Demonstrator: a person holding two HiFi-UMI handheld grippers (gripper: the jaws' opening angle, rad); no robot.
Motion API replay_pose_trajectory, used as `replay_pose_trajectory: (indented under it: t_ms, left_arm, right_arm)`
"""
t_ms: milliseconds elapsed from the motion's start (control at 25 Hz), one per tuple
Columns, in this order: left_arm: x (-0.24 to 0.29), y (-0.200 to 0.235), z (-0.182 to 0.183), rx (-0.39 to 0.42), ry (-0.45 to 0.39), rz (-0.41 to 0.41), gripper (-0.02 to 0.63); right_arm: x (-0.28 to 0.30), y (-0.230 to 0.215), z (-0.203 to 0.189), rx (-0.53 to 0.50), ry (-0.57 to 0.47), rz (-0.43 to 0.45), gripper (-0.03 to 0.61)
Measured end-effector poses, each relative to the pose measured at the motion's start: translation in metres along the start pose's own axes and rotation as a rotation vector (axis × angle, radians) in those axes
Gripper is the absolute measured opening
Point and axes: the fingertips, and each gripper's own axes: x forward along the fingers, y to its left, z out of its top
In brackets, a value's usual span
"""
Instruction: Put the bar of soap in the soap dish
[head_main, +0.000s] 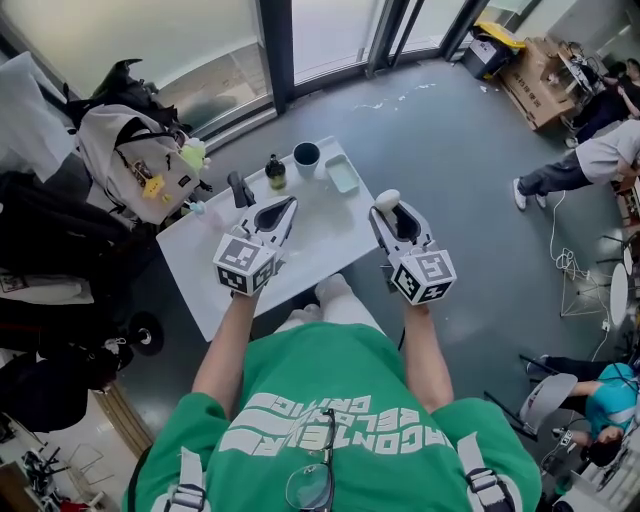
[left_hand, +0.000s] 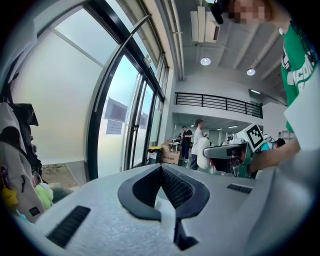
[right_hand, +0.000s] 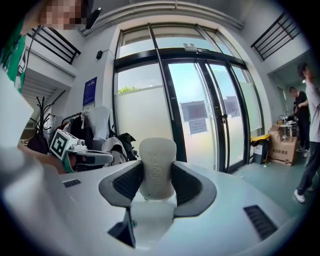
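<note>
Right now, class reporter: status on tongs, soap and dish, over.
Left tongs shut, empty. Right tongs shut on bar of soap, short of the dish. Soap dish empty, far side of table. Cup, bottle beside it, not blocking.

The soap looks matt and chalky, with pressed-in lettering. The right tool and left tool have pale grey plastic shells with a fine-grained, matt finish. Their dark pads are ribbed and look rubbery. The table is smooth white with little sheen. The dish looks like pale plastic. The backpack is cloth. The floor is smooth grey.
</note>
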Motion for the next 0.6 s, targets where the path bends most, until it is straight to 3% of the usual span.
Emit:
replay_pose_trajectory:
  t_ms: [600]
  left_arm:
    - [0.019,0.026,-0.007,-0.023,0.018,0.005,0.008]
  right_arm:
    - [0.041,-0.014,-0.007,-0.027,0.054,0.011,0.183]
